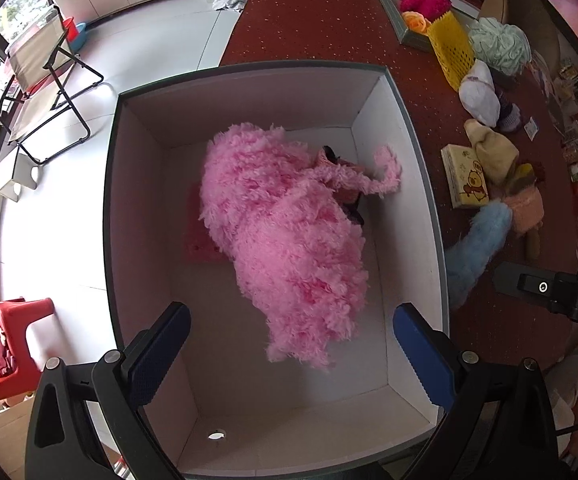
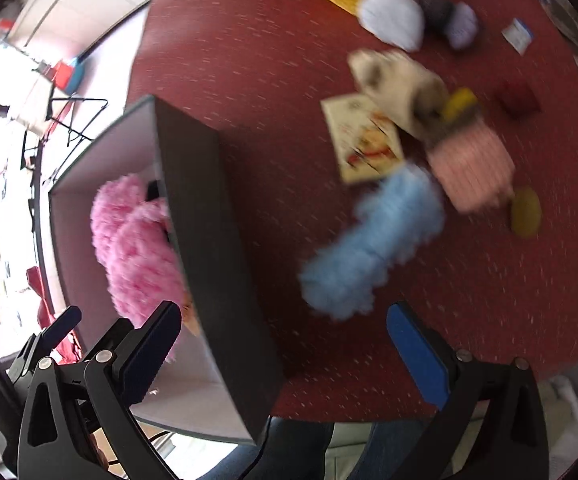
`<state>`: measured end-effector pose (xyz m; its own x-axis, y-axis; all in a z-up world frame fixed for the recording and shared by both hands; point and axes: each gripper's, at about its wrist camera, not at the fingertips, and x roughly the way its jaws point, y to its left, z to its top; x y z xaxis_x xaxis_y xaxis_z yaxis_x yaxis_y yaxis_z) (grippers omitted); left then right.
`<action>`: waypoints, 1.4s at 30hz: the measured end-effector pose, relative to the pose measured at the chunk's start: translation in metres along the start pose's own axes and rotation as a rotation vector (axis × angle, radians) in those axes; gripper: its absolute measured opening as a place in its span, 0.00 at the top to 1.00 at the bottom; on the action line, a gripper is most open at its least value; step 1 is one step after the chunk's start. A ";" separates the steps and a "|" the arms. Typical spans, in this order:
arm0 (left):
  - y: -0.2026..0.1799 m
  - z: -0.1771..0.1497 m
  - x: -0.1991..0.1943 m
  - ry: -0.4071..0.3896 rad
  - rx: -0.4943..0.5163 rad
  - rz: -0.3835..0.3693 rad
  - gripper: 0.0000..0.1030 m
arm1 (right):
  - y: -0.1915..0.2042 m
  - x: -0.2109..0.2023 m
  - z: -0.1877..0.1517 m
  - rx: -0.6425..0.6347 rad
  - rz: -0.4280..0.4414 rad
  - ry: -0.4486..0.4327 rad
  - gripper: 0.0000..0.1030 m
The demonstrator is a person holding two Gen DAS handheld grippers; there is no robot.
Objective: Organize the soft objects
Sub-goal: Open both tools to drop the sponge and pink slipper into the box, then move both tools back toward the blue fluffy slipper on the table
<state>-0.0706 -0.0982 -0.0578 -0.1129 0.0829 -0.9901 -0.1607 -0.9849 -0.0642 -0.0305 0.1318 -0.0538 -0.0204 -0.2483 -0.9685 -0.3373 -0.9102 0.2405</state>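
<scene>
Left wrist view: your left gripper (image 1: 289, 356) hangs over the grey box (image 1: 417, 128), jaws spread wide, nothing between the pads. The pink fluffy piece (image 1: 285, 232) lies inside on the white floor of the box, long axis running roughly 11 to 5 o'clock, with a thin tail curling off toward 2. It looks already placed, clear of both pads. At about 3 o'clock, outside the box wall on the red tablecloth (image 1: 321, 20), the blue fluffy piece (image 1: 477, 248) lies just beside the wall. Past it sit the book (image 1: 465, 180), a cream plush (image 1: 493, 152) and a yellow basket (image 1: 451, 52). Your other gripper's body shows at the right edge.

Right wrist view, motion-blurred: your right gripper (image 2: 285, 356) is also spread wide and empty. The blue fluffy piece (image 2: 377, 244) lies at roughly 1 o'clock from the jaw gap, just ahead of it, long axis running 7 to 1, near end closest to you. The grey box (image 2: 209, 248) stands at 10 to 11 o'clock, the pink fluffy piece (image 2: 137, 248) visible inside.

Judgement: the blue piece is likely next, and your right hand is plainly the nearer. The fingers seem set partly across its long axis; a small roll may square them up.
</scene>
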 end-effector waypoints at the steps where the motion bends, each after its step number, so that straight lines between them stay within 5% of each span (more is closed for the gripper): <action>1: -0.002 -0.001 0.000 0.004 0.006 0.004 0.01 | -0.010 0.001 -0.003 0.016 0.001 0.006 0.00; 13: -0.048 -0.010 0.003 0.064 0.058 0.057 0.01 | -0.091 -0.003 -0.024 0.164 0.040 0.016 0.00; 25: -0.144 -0.002 0.008 0.072 0.207 0.062 0.01 | -0.168 0.010 -0.028 0.297 0.044 0.043 0.00; 35: -0.211 0.019 0.059 0.123 0.277 0.145 0.01 | -0.209 0.000 0.017 0.303 0.001 -0.007 0.00; 42: -0.230 0.032 0.096 0.128 0.281 0.195 0.01 | -0.217 0.015 0.051 0.203 -0.109 0.003 0.00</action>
<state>-0.0762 0.1408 -0.1342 -0.0471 -0.1395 -0.9891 -0.4135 -0.8987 0.1464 -0.0053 0.3422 -0.1236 0.0290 -0.1538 -0.9877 -0.5196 -0.8464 0.1166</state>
